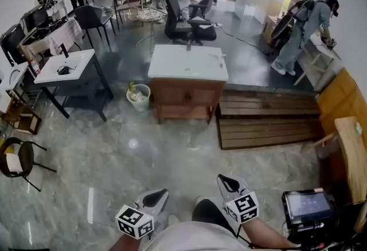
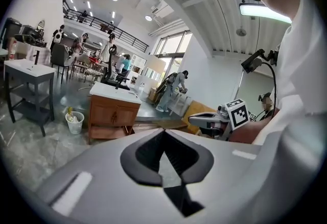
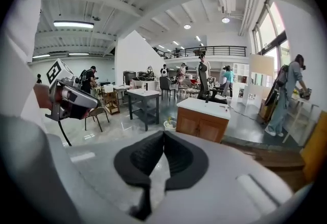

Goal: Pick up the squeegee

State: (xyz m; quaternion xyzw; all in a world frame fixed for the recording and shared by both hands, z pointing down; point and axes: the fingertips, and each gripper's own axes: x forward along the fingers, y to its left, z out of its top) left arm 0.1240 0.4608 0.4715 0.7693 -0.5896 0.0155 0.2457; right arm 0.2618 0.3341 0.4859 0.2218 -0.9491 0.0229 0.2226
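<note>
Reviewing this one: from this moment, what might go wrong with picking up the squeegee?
The left claw and right claw are both shut and empty, so reaching without opening would likely only nudge things. The cabinet stands far off; the bin and the wooden platform beside it could be trip or bump hazards.

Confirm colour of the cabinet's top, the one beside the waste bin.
White top on a brown wooden cabinet; shows best in the head view.
</note>
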